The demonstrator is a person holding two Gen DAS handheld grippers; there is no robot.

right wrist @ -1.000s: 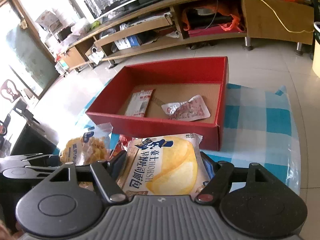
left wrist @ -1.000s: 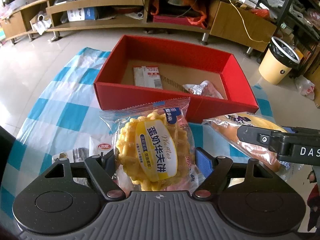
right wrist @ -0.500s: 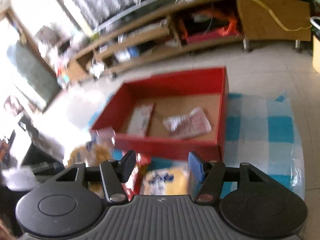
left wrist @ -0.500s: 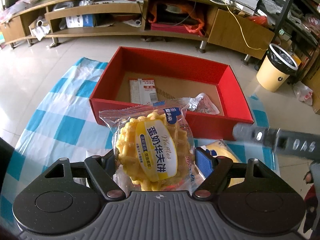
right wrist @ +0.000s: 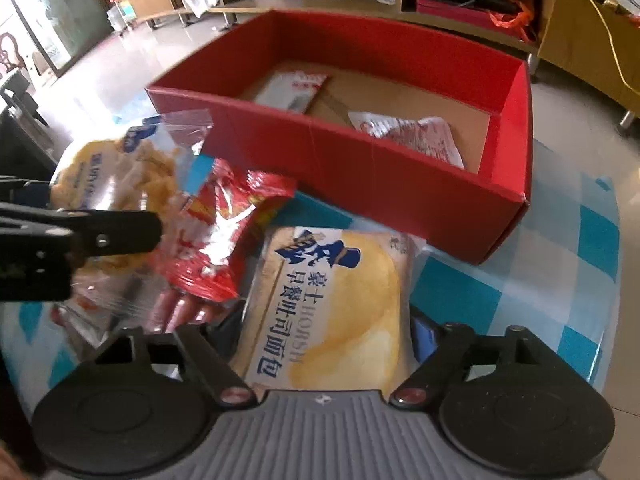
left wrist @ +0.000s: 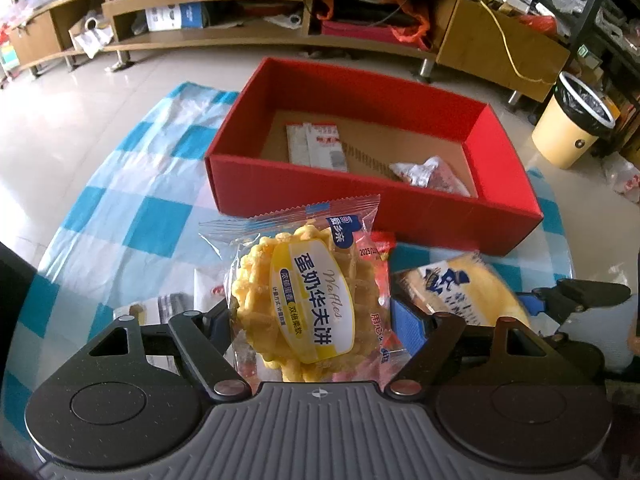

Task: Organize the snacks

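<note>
My left gripper point(left wrist: 310, 320) is shut on a clear-wrapped yellow waffle packet point(left wrist: 304, 300), held above the checked cloth. It also shows at the left of the right wrist view point(right wrist: 116, 172). My right gripper point(right wrist: 328, 332) is shut on a bread packet point(right wrist: 332, 316) with a blue hat logo, also seen in the left wrist view point(left wrist: 460, 292). A red box point(left wrist: 360, 208) stands ahead of both, with a white-and-red sachet point(left wrist: 316, 146) and a crinkled silver packet point(left wrist: 428, 174) inside. A red snack bag point(right wrist: 224, 232) lies between the two grippers.
A blue-and-white checked cloth point(left wrist: 120, 216) covers the table. More small packets point(left wrist: 168, 308) lie under the left gripper. A wooden TV shelf point(left wrist: 248, 12) and a yellow waste bin point(left wrist: 572, 124) stand on the floor beyond.
The right gripper dipped and blurred, with the bread packet low between the fingers, then closed in on the box with the packet in its grip. The left gripper kept hold of the waffle.
</note>
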